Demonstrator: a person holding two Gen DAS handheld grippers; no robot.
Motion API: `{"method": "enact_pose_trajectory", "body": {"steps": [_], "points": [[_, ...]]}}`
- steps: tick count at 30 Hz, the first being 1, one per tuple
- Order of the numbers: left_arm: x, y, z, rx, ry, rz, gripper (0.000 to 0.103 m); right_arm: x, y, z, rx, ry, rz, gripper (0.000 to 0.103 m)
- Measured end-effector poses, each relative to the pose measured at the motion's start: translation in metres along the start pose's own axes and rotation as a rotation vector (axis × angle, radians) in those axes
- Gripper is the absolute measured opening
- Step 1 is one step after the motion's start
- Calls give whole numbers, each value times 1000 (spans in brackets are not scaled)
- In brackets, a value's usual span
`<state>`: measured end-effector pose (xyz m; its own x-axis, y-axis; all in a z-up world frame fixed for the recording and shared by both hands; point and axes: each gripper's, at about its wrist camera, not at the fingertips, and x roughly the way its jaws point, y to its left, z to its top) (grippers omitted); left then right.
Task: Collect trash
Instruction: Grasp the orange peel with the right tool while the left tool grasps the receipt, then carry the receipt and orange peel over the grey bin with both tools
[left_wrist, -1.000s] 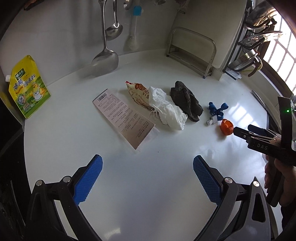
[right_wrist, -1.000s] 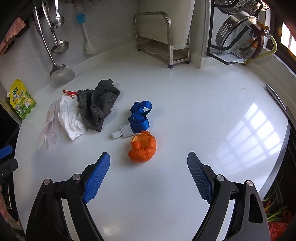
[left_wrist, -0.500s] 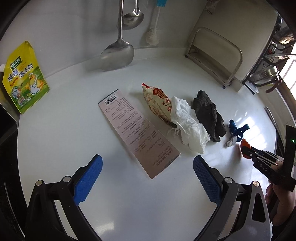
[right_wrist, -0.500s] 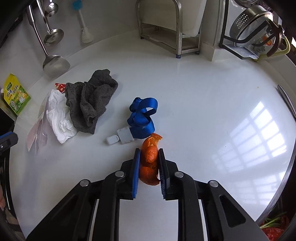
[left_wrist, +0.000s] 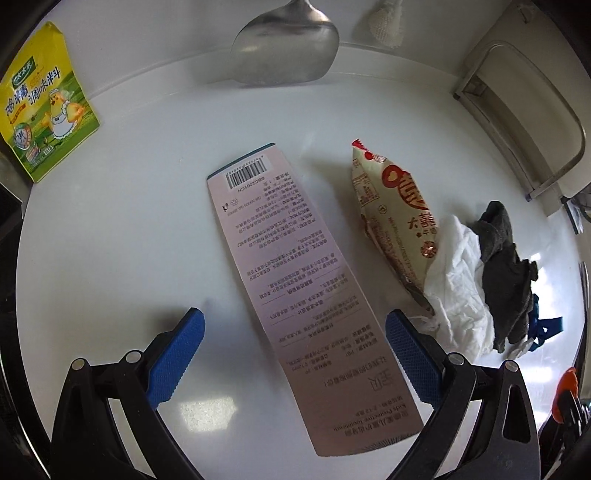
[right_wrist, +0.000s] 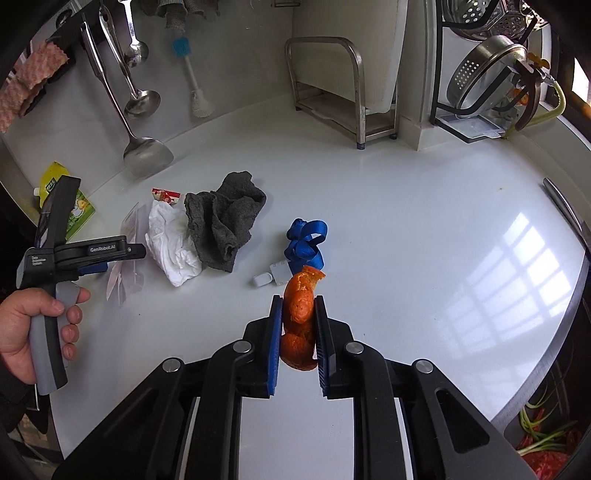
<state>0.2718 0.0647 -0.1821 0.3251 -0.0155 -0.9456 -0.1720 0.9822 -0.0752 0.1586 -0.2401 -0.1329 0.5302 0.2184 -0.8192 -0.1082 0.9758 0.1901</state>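
My right gripper is shut on a piece of orange peel, held just above the white counter. My left gripper is open and points steeply down, its blue pads on either side of a long pink printed package card lying flat. Right of the card lie a snack wrapper, a crumpled white tissue and a dark grey cloth. In the right wrist view a hand holds the left gripper near the tissue.
A blue strap with a white clip lies just beyond the peel. A yellow seasoning pouch and hanging ladles line the back wall. A metal rack and a colander stand at the back right.
The right gripper closed on the orange peel and lifted it off the counter. The left gripper moved left and down from near the rag pile to over the pink card.
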Motion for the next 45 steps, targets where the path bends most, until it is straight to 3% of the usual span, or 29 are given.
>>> {"method": "enact_pose_trajectory", "body": {"steps": [3, 4, 8, 11, 14, 16, 27, 32, 45], "points": [[2, -5, 2, 33, -23, 28, 95, -9, 3, -1, -4, -9, 9, 16], [1, -6, 3, 35, -32, 26, 91, -12, 4, -2, -7, -12, 11, 16], [-9, -2, 4, 47, -44, -43, 52, -22, 5, -4, -7, -24, 17, 16], [-14, 4, 1, 44, -24, -106, 40, -25, 5, -7, -6, -23, 20, 17], [-30, 4, -3, 77, -74, -123, 18, -26, 6, -11, -10, -22, 25, 17], [-39, 5, -4, 90, -92, -133, 12, -27, 9, -13, -16, -21, 31, 17], [-77, 26, -16, 78, -179, -120, 9, -49, 17, -17, -40, -52, 52, 17], [-105, 23, -28, 118, -235, -113, 9, -62, 19, -21, -47, -67, 59, 17], [-172, -2, -91, 245, -307, -117, 9, -102, 19, -53, -56, -81, 84, 17]]}}
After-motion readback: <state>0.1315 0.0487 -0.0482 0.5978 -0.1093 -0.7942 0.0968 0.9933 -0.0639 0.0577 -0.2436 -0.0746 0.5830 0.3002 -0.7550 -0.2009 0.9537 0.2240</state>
